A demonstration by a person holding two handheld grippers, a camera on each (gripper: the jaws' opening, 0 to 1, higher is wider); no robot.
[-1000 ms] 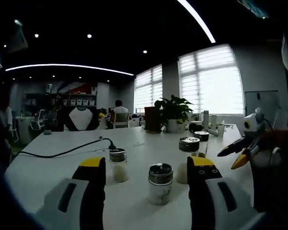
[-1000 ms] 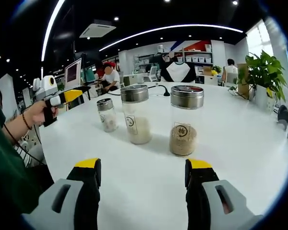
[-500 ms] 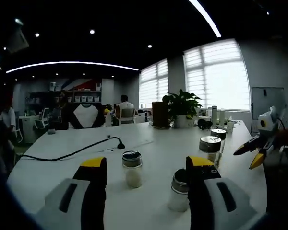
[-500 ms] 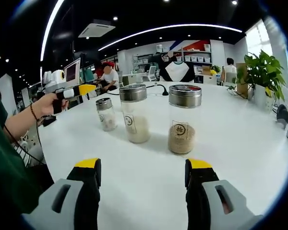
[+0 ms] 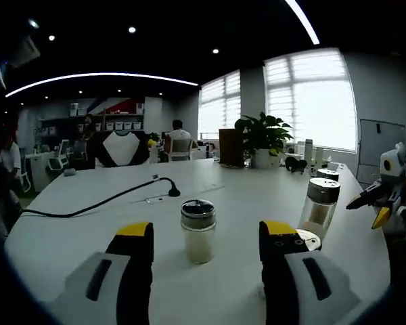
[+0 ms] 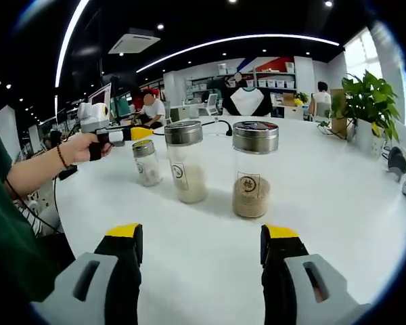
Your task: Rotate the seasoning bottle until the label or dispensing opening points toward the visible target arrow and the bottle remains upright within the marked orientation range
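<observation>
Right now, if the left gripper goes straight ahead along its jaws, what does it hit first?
Most likely the small seasoning bottle, upright on the white table, centred between the open left gripper jaws. Depth is uncertain.

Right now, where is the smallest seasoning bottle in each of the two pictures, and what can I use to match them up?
Left gripper view: the smallest seasoning bottle stands at lower centre, seen between that gripper's two jaws.
Right gripper view: it is the leftmost of three bottles, left of centre, just below the yellow tip of the left gripper.
Shared landmark: the potted plant, beyond the bottles in both.
</observation>
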